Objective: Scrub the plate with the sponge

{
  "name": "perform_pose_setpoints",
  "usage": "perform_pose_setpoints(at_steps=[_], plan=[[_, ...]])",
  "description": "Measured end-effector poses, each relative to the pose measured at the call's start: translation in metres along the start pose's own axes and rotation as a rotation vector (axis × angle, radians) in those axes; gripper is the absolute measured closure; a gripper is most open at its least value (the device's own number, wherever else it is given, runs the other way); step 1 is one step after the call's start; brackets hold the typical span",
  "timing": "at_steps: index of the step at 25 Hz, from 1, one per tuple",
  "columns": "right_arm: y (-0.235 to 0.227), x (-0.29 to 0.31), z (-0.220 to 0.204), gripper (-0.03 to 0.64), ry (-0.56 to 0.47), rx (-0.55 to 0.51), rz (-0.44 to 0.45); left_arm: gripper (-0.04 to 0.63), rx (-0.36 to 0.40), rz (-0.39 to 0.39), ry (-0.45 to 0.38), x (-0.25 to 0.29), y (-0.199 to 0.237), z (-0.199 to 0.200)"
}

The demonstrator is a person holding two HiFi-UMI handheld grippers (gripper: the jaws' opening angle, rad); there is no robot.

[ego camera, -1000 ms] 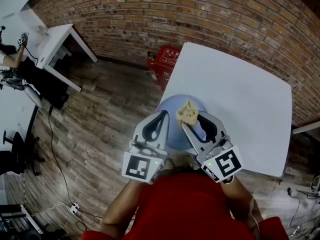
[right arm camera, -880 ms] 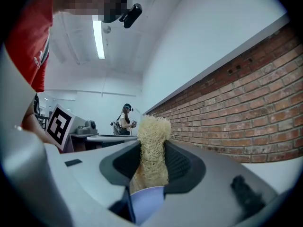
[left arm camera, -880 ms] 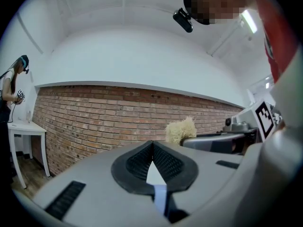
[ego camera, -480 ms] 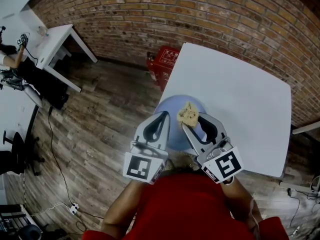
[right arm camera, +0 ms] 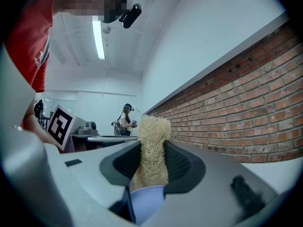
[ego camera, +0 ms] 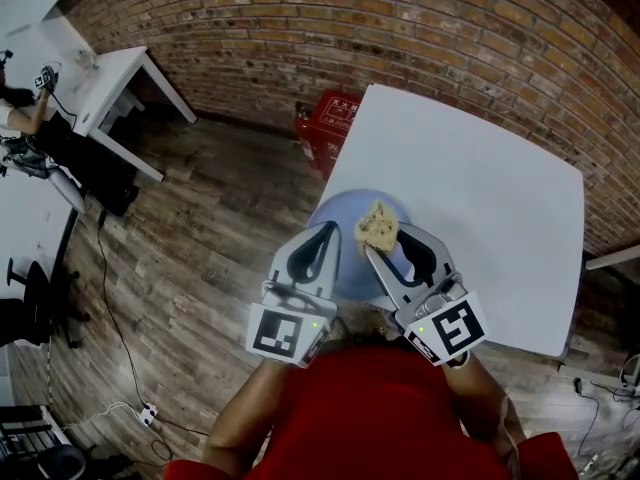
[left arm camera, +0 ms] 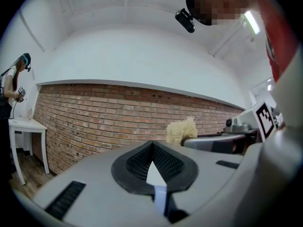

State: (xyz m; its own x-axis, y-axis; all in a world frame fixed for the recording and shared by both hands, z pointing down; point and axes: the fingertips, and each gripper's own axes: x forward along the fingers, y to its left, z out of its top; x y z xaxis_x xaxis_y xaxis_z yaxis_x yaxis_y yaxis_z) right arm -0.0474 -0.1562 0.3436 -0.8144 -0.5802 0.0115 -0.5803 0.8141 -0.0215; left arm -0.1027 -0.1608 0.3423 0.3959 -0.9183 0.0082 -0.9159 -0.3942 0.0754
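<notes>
1. Almost nothing is changing here. Set against the views from a second earlier, the left gripper [ego camera: 327, 228] and the right gripper [ego camera: 386, 238] are keeping their places. The straw-coloured fibrous sponge [ego camera: 377, 226] is showing only a slight shift.
2. The left gripper's jaws are pressing together. A thin bluish edge is running between them in the left gripper view, so they are apparently pinching the left rim of the pale blue round plate [ego camera: 340, 208]. The plate is sitting at the near corner of the white rectangular table [ego camera: 480, 188], partly overhanging it.
3. The right gripper's jaws are clamping on the sponge, which is sticking out past their tips over the plate's middle. No view is showing whether it is touching the plate.
4. I am judging this as a pause with everything set up: plate steadied, sponge in position, and no scrubbing stroke under way.
5. No brand name is showing legibly.
   - The red box [ego camera: 335, 118] beside the table is carrying white characters too small to read.
   - The marker cubes [ego camera: 278, 333] on the grippers are bearing black-and-white square patterns, not words.
</notes>
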Motion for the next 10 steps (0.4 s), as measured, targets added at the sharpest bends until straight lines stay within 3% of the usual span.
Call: perform_pose_setpoints(at_steps=[10], plan=[[-0.0034,-0.0012,-0.003,0.465,0.003,-0.002,0.007,0.581,0.001,0.006,0.004,0.0021,-0.0007,-0.0029]])
